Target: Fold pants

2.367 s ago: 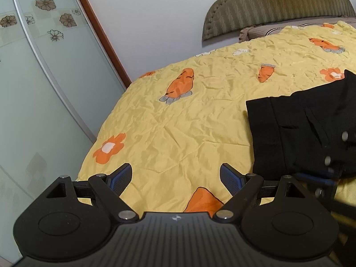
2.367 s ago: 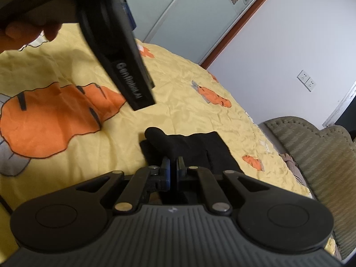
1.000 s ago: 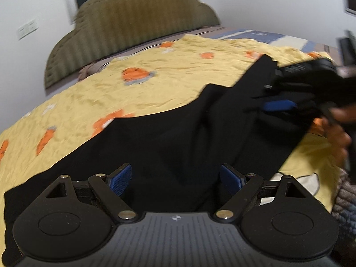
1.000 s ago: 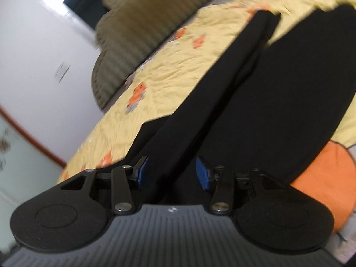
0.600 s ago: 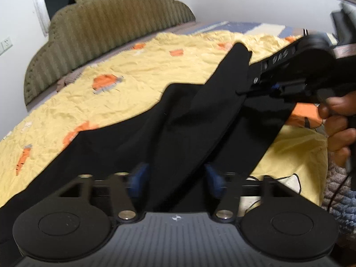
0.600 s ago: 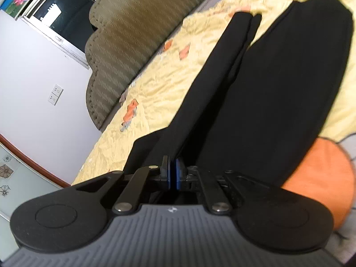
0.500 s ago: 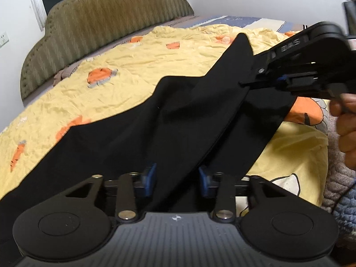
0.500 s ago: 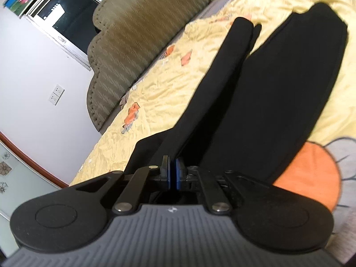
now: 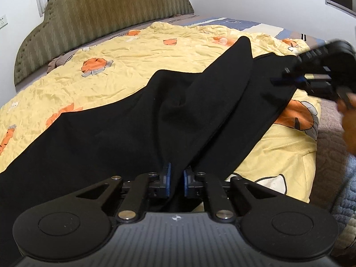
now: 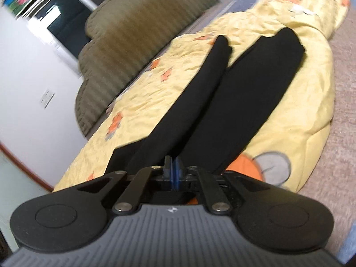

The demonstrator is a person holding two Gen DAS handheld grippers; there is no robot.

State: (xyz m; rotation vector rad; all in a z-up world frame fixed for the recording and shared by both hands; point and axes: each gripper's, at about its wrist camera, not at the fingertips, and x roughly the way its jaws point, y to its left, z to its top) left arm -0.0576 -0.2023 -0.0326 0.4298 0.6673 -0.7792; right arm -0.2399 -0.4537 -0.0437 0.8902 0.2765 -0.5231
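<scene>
Black pants (image 9: pixel 133 133) lie spread across the yellow bedspread (image 9: pixel 138 51), both legs running away from the olive headboard (image 9: pixel 106 11) toward the far corner of the bed.

Left gripper (image 9: pixel 176 179): blue pads nearly together, a ridge of black pants cloth pinched between them. Cloth rises from the bedspread into the grip.

Right gripper (image 10: pixel 172 173): fingers pressed tight, blue pads meeting on an edge of pants cloth. From this view 2 legs (image 10: pixel 255 93) stretch ahead side by side, the one nearer the headboard narrower and folded on itself.

In the left wrist view the right gripper (image 9: pixel 287 79) appears at the far hem of the pants, blurred, with part of a hand (image 9: pixel 349 124) behind it.

Bedspread print: orange carrots (image 9: pixel 95 65).
</scene>
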